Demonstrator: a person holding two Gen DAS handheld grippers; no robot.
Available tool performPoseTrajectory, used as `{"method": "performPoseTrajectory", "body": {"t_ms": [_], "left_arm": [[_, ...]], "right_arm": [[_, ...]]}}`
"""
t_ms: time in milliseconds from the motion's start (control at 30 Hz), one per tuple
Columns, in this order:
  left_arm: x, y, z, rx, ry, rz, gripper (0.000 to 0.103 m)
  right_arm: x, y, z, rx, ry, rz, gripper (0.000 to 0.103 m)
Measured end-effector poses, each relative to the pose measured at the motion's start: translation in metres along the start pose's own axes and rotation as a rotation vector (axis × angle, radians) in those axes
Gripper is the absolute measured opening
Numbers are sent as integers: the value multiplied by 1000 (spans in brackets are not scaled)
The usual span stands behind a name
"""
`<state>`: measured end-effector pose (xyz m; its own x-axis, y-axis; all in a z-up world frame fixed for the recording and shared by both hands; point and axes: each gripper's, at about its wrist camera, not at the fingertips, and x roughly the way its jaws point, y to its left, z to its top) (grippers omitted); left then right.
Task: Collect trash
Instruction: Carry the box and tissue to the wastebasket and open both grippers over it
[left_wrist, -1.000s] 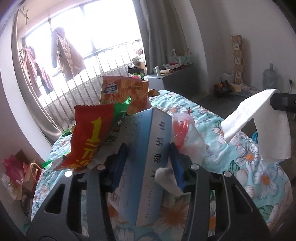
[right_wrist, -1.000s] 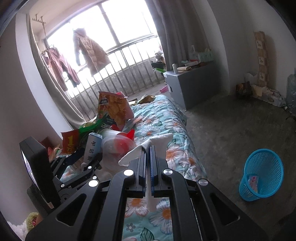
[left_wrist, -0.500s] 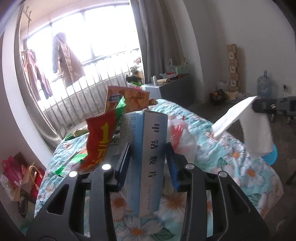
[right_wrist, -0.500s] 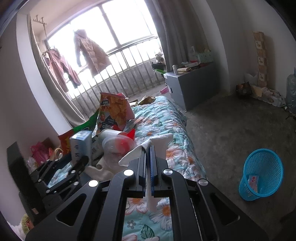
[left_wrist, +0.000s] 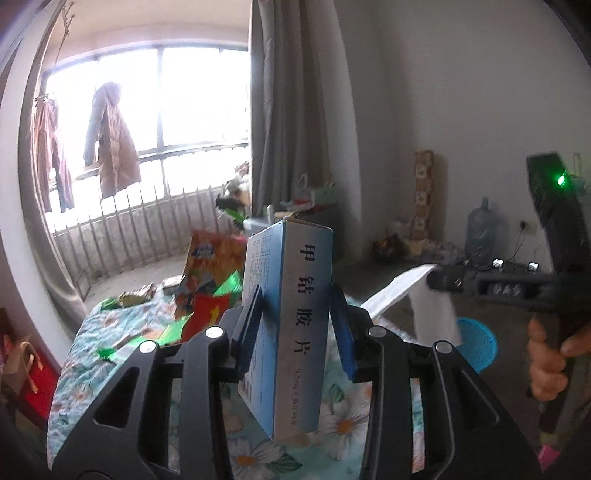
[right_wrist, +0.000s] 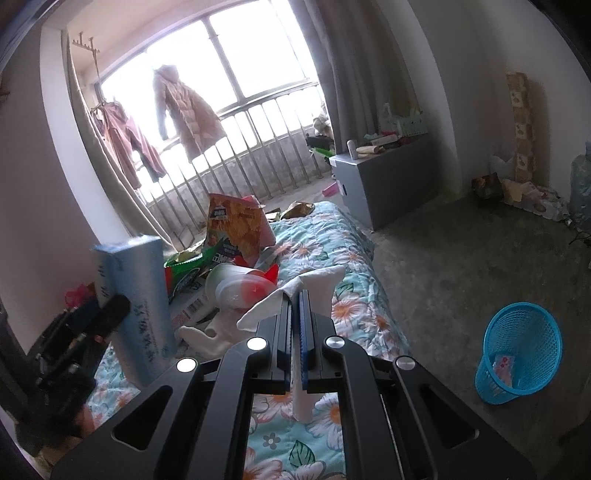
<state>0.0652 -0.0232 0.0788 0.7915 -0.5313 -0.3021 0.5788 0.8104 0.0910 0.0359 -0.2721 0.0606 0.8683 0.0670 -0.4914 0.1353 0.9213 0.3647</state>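
Above the floral bed (right_wrist: 354, 240), our left claw (left_wrist: 295, 325) grips a blue box (left_wrist: 291, 332), our right claw (right_wrist: 295, 325) pinches white tissue (right_wrist: 314, 284), blue basket (right_wrist: 517, 354) at three o'clock.

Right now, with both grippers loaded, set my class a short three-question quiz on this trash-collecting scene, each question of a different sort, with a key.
1. True or false: the left gripper is shut on the blue box.
2. Multiple choice: what does the right gripper hold? A) a plastic cup B) a white tissue C) a snack bag
3. Short answer: where does the blue basket stand, and is it empty?

Key
1. True; the pads press both sides of the upright box.
2. B
3. On the floor beside the bed; no, a small wrapper already lies inside.
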Motion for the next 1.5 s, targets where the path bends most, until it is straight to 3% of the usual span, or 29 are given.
{"method": "performPoseTrajectory", "body": {"t_ms": [200,500,867,1067,1367,1500], "left_arm": [[-6,-5,21,-23,-47,-89,34],[24,-38,50,-66,-24,-269,34],[123,-130,63,-141,171,-525,34],[192,-196,57,-135,281,-639,34],[301,-300,10,-96,536,-722,34],[335,-332,-2,-91,596,-720,34]], "right_arm": [[-17,-7,0,19,-36,-26,4],[-46,-54,-4,120,-97,-69,4],[-71,-153,-21,293,-166,-243,4],[-67,-222,-48,446,-138,-368,4],[-36,-308,-88,667,-71,-461,4],[-14,-346,-88,748,-69,-483,4]]}}
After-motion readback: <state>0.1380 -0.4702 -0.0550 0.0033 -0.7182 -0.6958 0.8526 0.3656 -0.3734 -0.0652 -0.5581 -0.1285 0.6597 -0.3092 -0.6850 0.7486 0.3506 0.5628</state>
